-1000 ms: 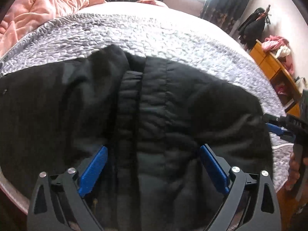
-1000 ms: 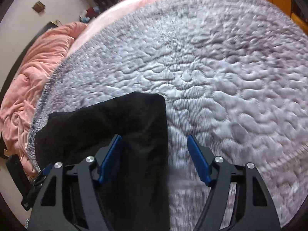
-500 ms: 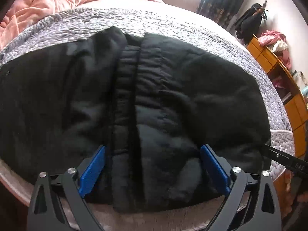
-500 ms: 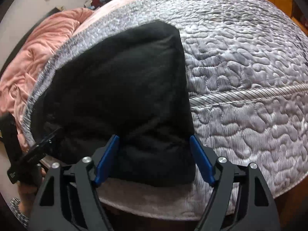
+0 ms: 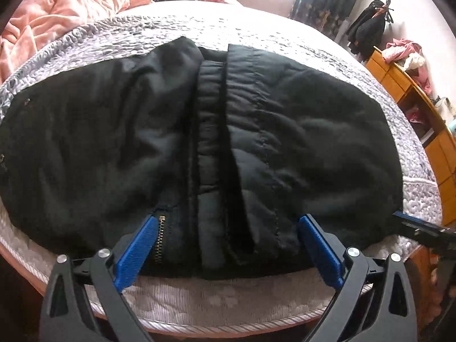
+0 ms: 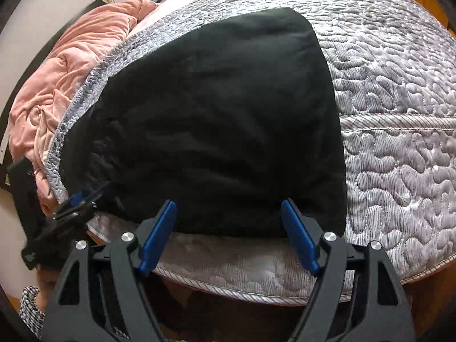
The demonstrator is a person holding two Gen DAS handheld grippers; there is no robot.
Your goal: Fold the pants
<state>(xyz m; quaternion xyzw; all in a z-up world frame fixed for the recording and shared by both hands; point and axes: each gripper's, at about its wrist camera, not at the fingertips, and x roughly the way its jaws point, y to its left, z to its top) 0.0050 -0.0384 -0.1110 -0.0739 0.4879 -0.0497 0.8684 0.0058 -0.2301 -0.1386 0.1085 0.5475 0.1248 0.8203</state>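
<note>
On the quilted bed (image 5: pixel 256 28), folded black pants (image 5: pixel 256 142) lie flat.

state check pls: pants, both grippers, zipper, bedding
pants: folded over, lying flat on the quilt, nothing gripping them
zipper: closed where visible
left gripper: open, empty
right gripper: open, empty
quilt: spread flat
pink blanket: bunched up
</note>
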